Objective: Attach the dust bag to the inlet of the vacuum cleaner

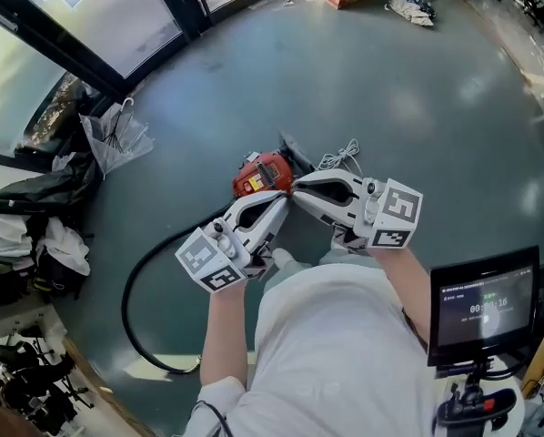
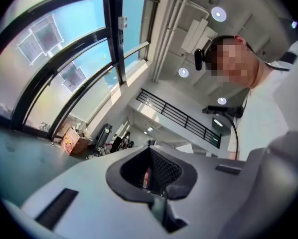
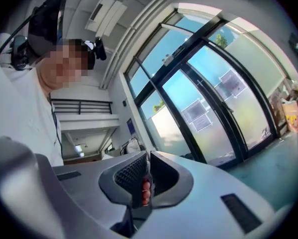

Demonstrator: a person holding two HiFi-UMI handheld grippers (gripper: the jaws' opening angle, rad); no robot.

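- Nearest the lens, the person's white shirt (image 1: 336, 353) is seen at the lower middle of the head view, with a monitor (image 1: 486, 308) at lower right
- Left gripper (image 1: 284, 198) and right gripper (image 1: 297, 187) are held tip to tip at the frame's centre; in each gripper view the jaws are pressed together, with nothing gripped
- Red vacuum cleaner (image 1: 261, 173) lies on the floor just above the tips, its black hose (image 1: 140, 321) looped to the lower left; its inlet is covered by the grippers
- No dust bag can be made out, so the scene would suit a bag already seated on the inlet or one yet to be fetched; the next move is left unjudged until the inlet is uncovered
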